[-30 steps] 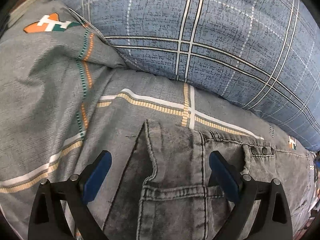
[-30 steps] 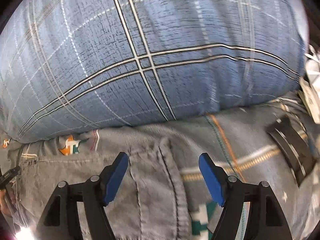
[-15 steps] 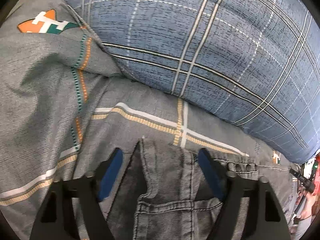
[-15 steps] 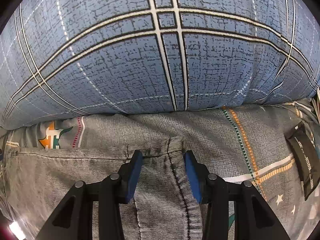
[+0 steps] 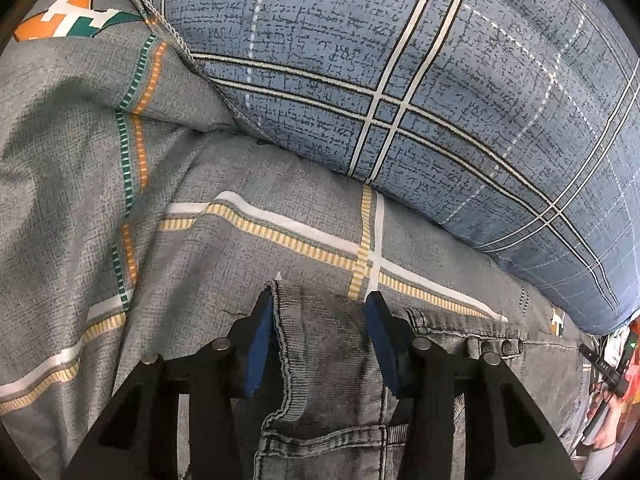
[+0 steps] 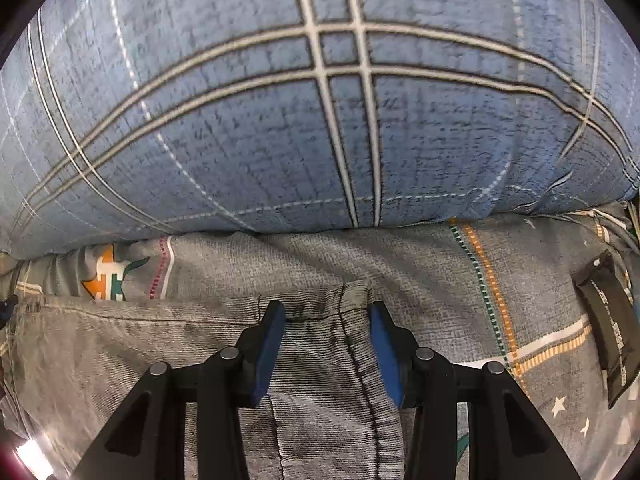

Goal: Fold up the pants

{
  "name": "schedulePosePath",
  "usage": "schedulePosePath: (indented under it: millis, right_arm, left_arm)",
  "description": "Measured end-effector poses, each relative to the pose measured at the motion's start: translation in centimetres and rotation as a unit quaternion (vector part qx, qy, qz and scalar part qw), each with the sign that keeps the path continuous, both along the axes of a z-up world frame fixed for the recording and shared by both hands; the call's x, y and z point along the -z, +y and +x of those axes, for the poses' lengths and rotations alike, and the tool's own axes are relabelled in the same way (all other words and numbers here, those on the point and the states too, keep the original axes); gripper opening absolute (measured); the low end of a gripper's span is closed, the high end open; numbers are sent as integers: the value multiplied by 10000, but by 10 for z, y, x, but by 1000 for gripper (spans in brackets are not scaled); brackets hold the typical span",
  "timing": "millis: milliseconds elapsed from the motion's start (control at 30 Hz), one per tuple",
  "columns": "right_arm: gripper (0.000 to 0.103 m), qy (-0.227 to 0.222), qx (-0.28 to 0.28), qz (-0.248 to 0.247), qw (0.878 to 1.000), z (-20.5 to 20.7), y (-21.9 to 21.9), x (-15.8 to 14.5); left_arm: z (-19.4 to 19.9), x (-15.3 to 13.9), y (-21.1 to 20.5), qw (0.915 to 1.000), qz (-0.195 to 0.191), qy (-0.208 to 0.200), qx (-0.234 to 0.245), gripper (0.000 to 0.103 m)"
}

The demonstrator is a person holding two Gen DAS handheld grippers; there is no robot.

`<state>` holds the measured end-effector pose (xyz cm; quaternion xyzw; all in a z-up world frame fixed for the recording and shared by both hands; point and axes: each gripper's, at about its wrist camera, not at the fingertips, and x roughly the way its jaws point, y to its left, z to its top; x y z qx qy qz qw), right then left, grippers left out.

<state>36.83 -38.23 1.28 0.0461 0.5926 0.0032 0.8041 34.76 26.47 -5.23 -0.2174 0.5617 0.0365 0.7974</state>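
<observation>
Grey denim pants (image 5: 332,364) lie flat on a grey patterned bedsheet (image 5: 100,184), waistband toward a big blue plaid pillow (image 5: 420,80). My left gripper (image 5: 318,332) has its blue pads closed in on the left corner of the waistband, with denim between them. In the right wrist view the pants (image 6: 160,344) spread to the left, and my right gripper (image 6: 328,332) has its pads closed on the right waistband corner next to the side seam. Both grippers rest low on the bed.
The blue plaid pillow (image 6: 320,100) lies just beyond the waistband and fills the far side. A dark flat pouch (image 6: 608,328) lies on the sheet (image 6: 460,280) at the right. Cluttered items show at the far right edge of the left wrist view (image 5: 616,364).
Both grippers went from wide open to closed in on the waistband corners. Both moved forward a little toward the pillow.
</observation>
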Motion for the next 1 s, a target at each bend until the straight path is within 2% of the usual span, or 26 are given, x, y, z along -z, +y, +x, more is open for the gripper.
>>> schedulePosePath:
  millis: [33,100,133,233,400,567,700,833,900,1000]
  right_arm:
    - [45,-8,2,0,10000,1,0,0]
    - [21,-9,-18,-142,9999,4,1,-3]
    - [16,-15,-26,-178,9998,5,1,-5]
    - [15,-145,-43,-298,9994,4,2,-16]
    - [15,-502,63,-198,9985,-7,-4,-45]
    - [15,-1058,227,96,9941,-39,-14,-91]
    - [15,-1463,363,305,9881,-80,-17,-129]
    - [15,-1834,417,456,9811,-136,-20,-164]
    - [15,-2029,422,513,9769,-173,-23,-177]
    - [15,-2213,489,659,9717,-225,-31,-181]
  left_arm:
    - [2,1,-2,10000,74,8,14,43]
    - [5,4,-5,9991,390,154,4,7]
    - [4,5,-9,9992,380,157,-5,7]
    - [3,0,-9,9990,425,107,-45,4]
    - [-9,-36,-13,9982,506,-322,-30,3]
    - [-41,-79,-11,9961,374,-801,-18,3]
    - [-85,-121,-14,9916,306,-1252,84,3]
    - [-146,-159,-14,9851,234,-1698,154,3]
    - [-177,-169,-13,9815,210,-1893,199,3]
    - [-233,-175,-8,9777,84,-2088,211,3]
